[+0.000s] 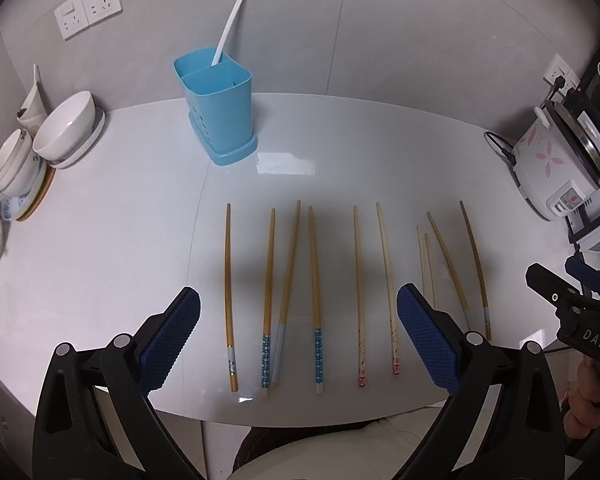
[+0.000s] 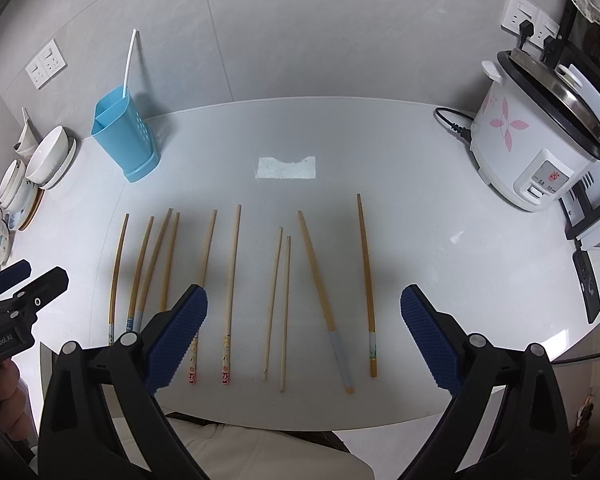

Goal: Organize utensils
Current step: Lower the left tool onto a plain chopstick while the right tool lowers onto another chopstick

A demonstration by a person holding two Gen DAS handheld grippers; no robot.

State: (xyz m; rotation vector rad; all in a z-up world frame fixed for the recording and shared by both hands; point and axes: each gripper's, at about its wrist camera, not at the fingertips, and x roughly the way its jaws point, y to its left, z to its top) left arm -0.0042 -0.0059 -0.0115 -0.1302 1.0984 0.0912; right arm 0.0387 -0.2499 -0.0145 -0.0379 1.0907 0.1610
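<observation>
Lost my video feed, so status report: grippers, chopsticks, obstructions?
Left gripper open, right gripper open, both empty. Chopsticks loose on counter; white pair in blue holder. Nothing blocking.

Both tongs are spread wide with nothing between the blue pads. The left tongs (image 1: 298, 336) hang above the near edge of the worktop (image 1: 140, 216), pointing forward and a bit down. The right tongs (image 2: 304, 338) sit the same way, just off to the side. Each one shows up in the other's view, with the person's fingers (image 1: 590, 404) wrapped around the handle.
</observation>
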